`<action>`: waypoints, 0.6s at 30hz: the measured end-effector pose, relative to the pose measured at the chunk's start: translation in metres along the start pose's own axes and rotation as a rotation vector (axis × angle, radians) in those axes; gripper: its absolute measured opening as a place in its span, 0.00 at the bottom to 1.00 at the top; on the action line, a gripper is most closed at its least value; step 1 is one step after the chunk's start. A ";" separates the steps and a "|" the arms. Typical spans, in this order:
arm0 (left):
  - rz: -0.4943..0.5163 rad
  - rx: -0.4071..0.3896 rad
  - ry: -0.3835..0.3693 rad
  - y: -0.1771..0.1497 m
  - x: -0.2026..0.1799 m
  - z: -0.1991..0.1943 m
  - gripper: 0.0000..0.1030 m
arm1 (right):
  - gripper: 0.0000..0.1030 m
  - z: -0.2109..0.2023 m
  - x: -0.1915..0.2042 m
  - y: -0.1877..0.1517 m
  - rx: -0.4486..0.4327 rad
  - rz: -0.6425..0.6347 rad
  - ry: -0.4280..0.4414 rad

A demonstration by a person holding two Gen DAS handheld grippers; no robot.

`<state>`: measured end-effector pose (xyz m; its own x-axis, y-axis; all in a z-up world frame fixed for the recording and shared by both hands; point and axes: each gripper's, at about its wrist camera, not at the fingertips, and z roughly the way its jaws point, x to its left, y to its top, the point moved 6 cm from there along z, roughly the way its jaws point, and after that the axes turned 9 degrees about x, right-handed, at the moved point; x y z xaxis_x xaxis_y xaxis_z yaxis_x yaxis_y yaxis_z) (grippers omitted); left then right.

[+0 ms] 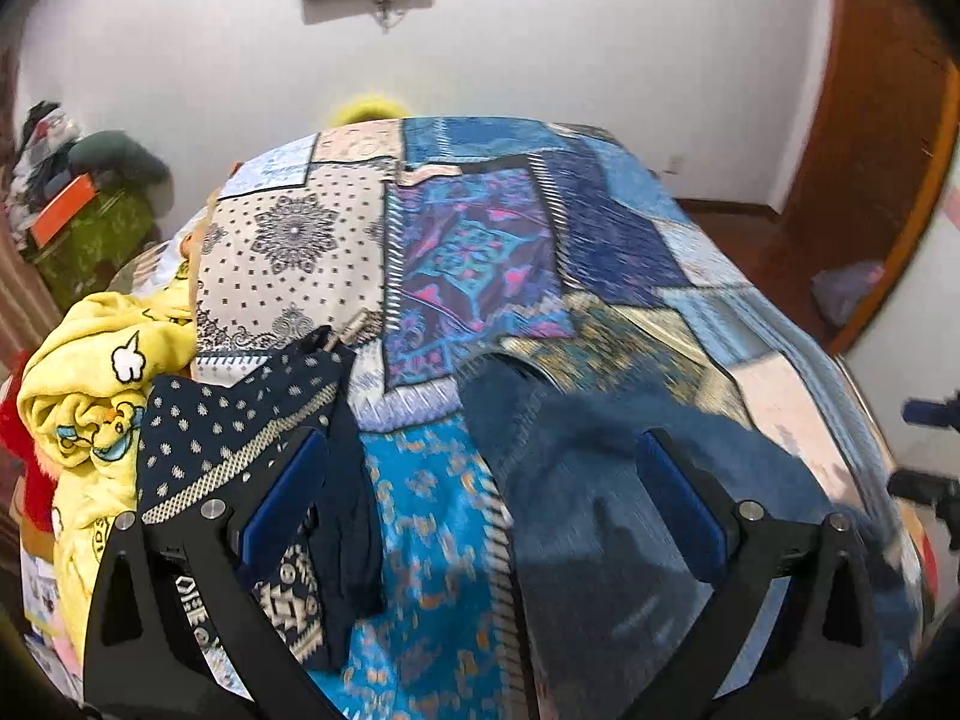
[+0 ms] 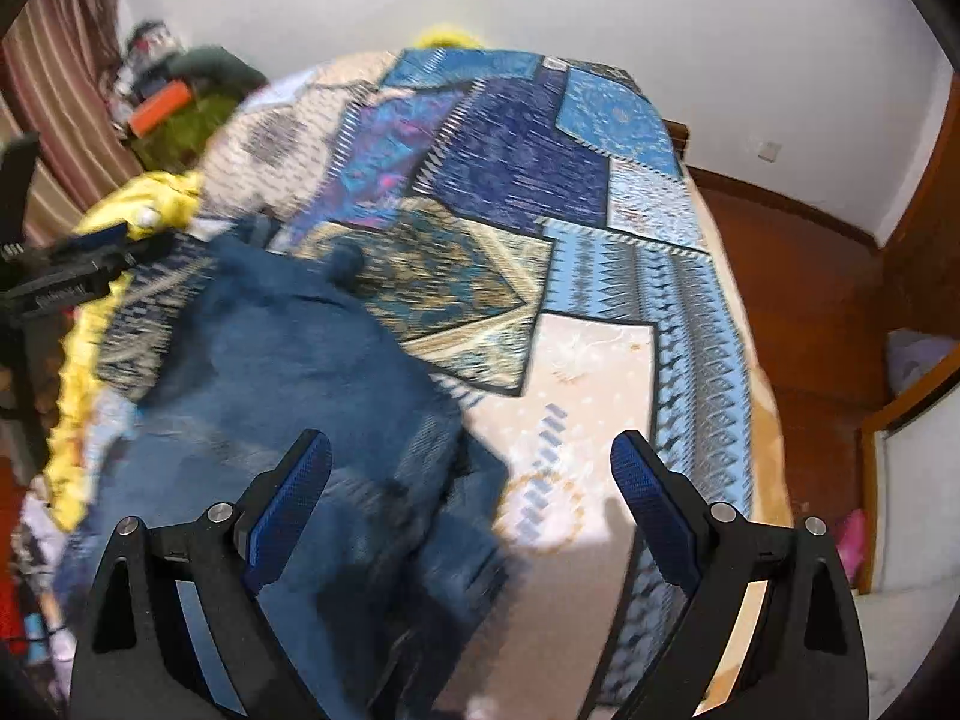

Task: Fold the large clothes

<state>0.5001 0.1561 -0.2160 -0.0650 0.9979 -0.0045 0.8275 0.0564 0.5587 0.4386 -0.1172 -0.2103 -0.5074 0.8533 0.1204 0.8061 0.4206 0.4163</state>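
Note:
A large dark blue garment (image 2: 288,372) lies crumpled on the near left part of the patchwork bedspread (image 2: 516,156); it also shows in the left wrist view (image 1: 600,480). My left gripper (image 1: 480,468) is open above the garment's left edge and holds nothing. My right gripper (image 2: 471,462) is open above the garment's right edge, empty. The left gripper shows at the left edge of the right wrist view (image 2: 78,264).
A pile of clothes lies left of the garment: a yellow cartoon-print piece (image 1: 90,384) and a dark dotted piece (image 1: 240,420). The bed's right edge (image 2: 756,396) drops to a wooden floor (image 2: 798,300). A cluttered green stand (image 1: 90,234) is by the wall.

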 end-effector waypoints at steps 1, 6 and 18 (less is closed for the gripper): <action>0.018 0.010 -0.017 -0.007 -0.004 -0.006 1.00 | 0.90 -0.002 0.002 -0.002 0.000 0.005 0.017; 0.037 0.094 -0.140 -0.048 -0.023 -0.019 1.00 | 0.90 -0.004 0.012 -0.026 0.031 0.053 0.130; -0.093 0.307 -0.398 -0.134 -0.045 0.015 1.00 | 0.91 0.061 0.013 -0.088 0.258 0.149 0.314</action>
<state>0.4003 0.1039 -0.3026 0.0213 0.9200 -0.3914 0.9580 0.0933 0.2713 0.3798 -0.1239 -0.3003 -0.4152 0.7921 0.4473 0.9073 0.3967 0.1397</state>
